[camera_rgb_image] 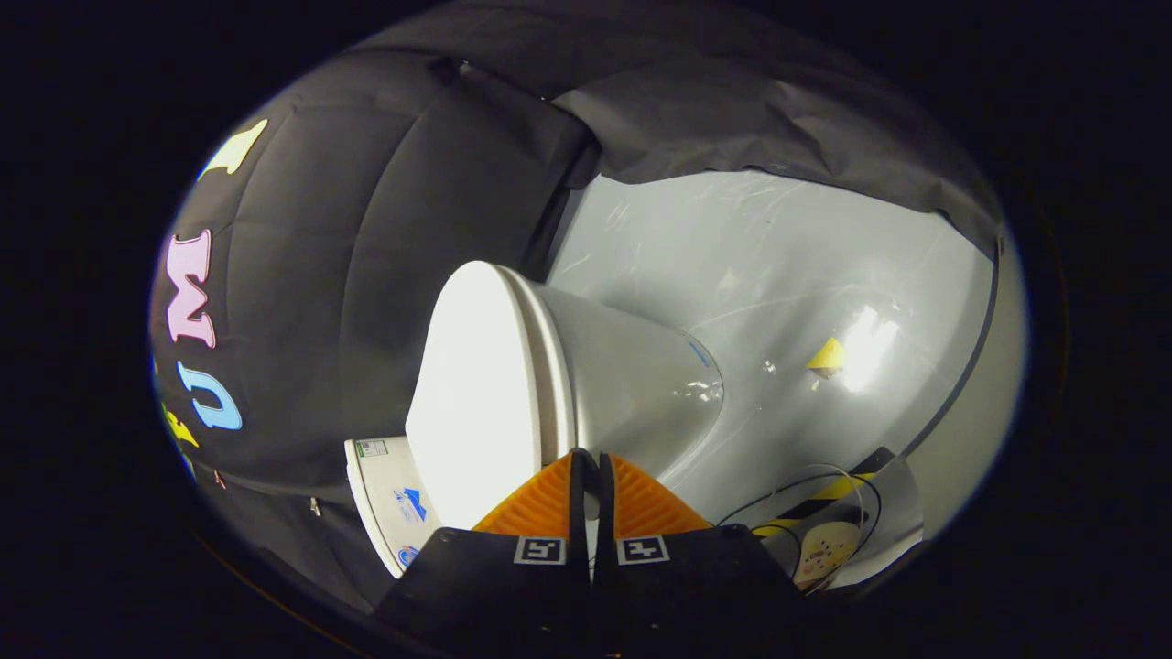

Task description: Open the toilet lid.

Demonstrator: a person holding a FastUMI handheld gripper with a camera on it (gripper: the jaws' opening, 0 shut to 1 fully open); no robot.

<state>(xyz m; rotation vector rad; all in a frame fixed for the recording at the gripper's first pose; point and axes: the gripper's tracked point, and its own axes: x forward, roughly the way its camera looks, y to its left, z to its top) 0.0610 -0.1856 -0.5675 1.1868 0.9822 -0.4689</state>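
Observation:
The view is rolled sideways, so the white toilet lies across it. Its lid [476, 394] is down, flat on the seat rim [554, 366], with the white bowl [632, 375] below that. My gripper [587, 456] has its two orange fingers [536, 503] drawn together with only a thin dark slit between them. The tips sit right at the edge where lid and seat meet. I cannot see any part of the lid held between the fingers. The cistern [385, 499], with stickers on it, is behind the lid.
A glossy grey floor [778, 275] spreads beyond the bowl, with a scrap of yellow tape [827, 357] on it. Black cables and a black-and-yellow striped strip [829, 490] lie near the fingers. Black cloth wall stands close behind the toilet.

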